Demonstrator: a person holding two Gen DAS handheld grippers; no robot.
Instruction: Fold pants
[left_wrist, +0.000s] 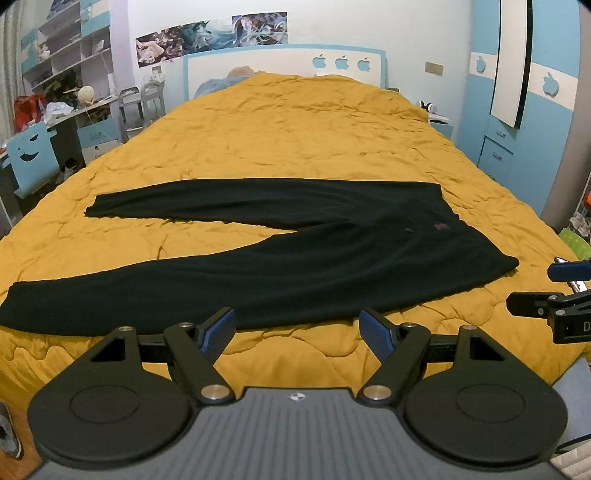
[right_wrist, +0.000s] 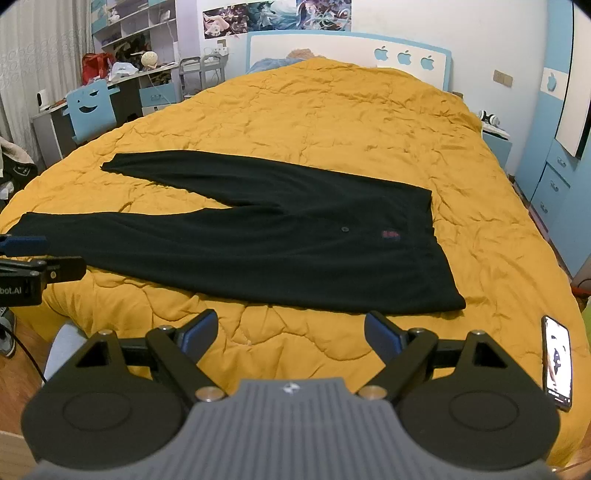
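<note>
Crinkled mustard quilt (left_wrist: 295, 122); black knit pants (left_wrist: 280, 254) flat, legs V-splayed; left tool (left_wrist: 297, 328), right tool (right_wrist: 291, 330) spread, empty.

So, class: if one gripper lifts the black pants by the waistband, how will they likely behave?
The pants lie flat and limp, so they would probably droop. The spread legs likely trail over the wrinkled quilt. The matte knit looks grippable, not slippery.
</note>
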